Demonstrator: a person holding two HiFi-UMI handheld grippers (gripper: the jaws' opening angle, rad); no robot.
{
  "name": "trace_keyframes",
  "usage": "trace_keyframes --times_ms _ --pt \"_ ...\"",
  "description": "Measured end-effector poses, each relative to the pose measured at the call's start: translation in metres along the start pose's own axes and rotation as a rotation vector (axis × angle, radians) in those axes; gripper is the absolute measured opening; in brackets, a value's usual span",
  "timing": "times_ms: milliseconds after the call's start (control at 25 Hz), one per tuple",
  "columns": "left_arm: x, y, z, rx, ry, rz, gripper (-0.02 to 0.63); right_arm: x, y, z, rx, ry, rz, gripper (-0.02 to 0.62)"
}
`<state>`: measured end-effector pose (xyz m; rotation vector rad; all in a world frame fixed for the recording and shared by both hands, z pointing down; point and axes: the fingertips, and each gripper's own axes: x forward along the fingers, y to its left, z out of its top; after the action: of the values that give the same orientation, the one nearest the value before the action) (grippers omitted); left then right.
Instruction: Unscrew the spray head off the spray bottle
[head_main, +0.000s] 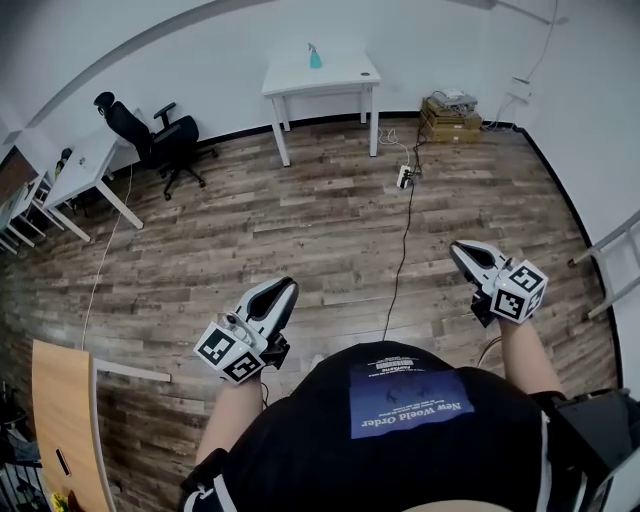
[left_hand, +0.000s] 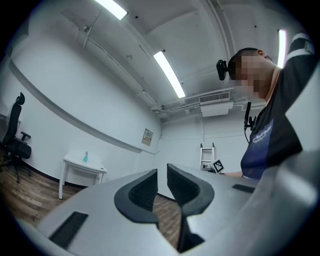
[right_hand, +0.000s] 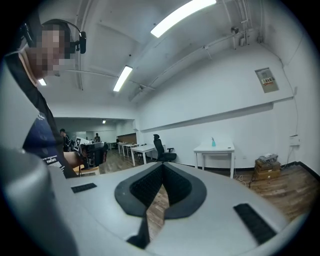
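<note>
Standing on the plank floor (head_main: 300, 220), the person (head_main: 400, 430) holds both tools low in front of the body.

Far left, at 8 o'clock from the person: a pale wooden board (head_main: 62, 410). At 10 o'clock, well apart: a white desk (head_main: 85, 165), with a black office chair (head_main: 160, 140) just beside it.

Left gripper (head_main: 288, 287): at 11 o'clock, near the body, jaws aimed toward 1 o'clock. The left gripper view shows the black pads drawn in as far as they go. Only a thin slit stays between them, and nothing is in it. Clenched, empty.

Spray bottle (head_main: 315, 57): teal, upright on a white table (head_main: 340, 72) against the far wall at 12 o'clock. It is well apart from both tools. The bottle is too small to tell any detail of its spray head.

Black cable (head_main: 400, 260): runs over the floor from a power strip (head_main: 404, 176) at 12 o'clock toward the person.

Right gripper (head_main: 458, 248): at 2 o'clock, jaws aimed toward 11 o'clock. In the right gripper view the pads meet at their tips with nothing between them. Clenched, empty. That view has the bottle and table beyond the jaws at 1 o'clock.

Cardboard boxes (head_main: 450, 118): stacked by the wall at 1 o'clock. A white frame (head_main: 610, 250) stands at 3 o'clock, cut off by the picture edge.
</note>
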<state>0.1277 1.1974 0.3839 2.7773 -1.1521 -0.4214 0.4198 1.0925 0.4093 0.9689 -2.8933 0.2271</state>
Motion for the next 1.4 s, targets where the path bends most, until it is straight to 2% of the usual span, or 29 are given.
trace_keyframes --times_ms 360,680,1000,1240,1400 --pt "-0.011 0.122 0.049 0.037 -0.016 -0.067 0.052 0.111 0.015 0.041 -0.026 -0.049 -0.054 -0.006" --pt "-0.022 0.201 0.048 -0.003 -0.022 -0.067 0.052 0.182 0.016 0.037 -0.031 -0.021 -0.061 -0.006" --pt "0.011 0.228 0.037 -0.01 -0.002 -0.023 0.052 0.214 -0.028 0.043 -0.011 -0.016 -0.02 -0.006" --pt "0.08 0.227 0.037 0.024 -0.006 0.053 0.052 0.225 -0.106 0.054 0.0 -0.03 0.058 -0.006" --pt "0.137 0.214 0.031 0.07 -0.007 0.082 0.052 0.225 -0.161 0.07 -0.028 -0.041 0.113 -0.006"
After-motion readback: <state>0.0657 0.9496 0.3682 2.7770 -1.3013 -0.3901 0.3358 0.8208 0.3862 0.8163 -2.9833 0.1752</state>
